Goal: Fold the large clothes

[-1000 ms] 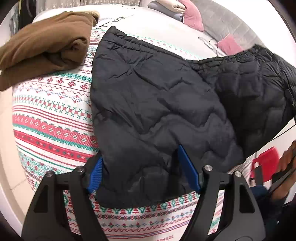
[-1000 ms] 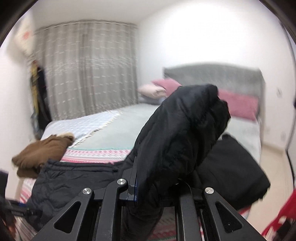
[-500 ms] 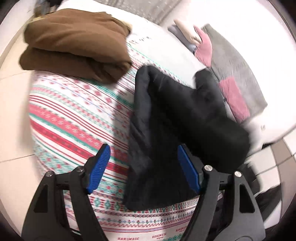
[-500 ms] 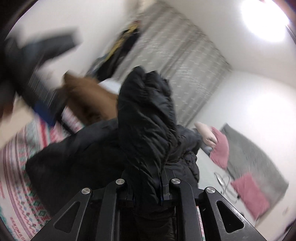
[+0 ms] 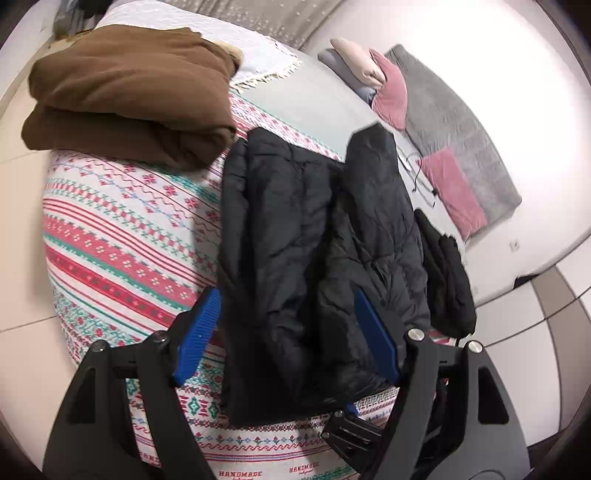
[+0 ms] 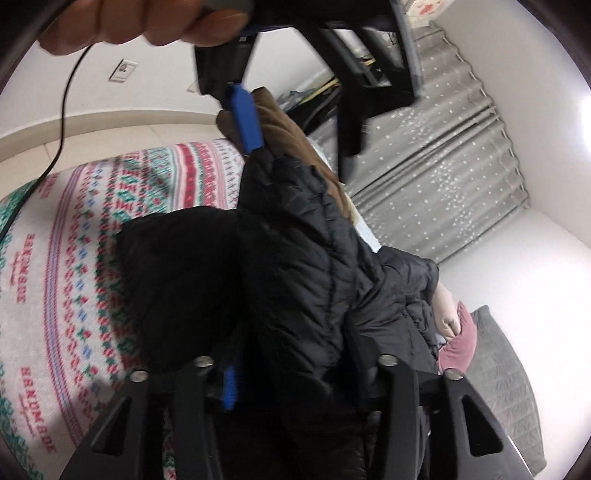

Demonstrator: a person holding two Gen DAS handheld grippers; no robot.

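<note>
A black quilted jacket lies folded into a long strip on the patterned blanket at the foot of the bed. My left gripper hovers open over its near end, a blue pad on each side and neither pressing. In the right wrist view the jacket bulges up between the fingers of my right gripper. Its jaws are opening, one blue pad shows bare, and the other is hidden by fabric. The left gripper's blue pad and a hand show at the top.
A folded brown garment sits at the blanket's far left corner. Another black garment lies to the right of the jacket. Pink pillows and a thin cable are further up the bed. Grey curtains hang behind.
The right gripper brought the raised part of the jacket down across the rest, rolling as it went, and its jaws have parted. The left gripper drew back, and the jacket now lies narrower.
</note>
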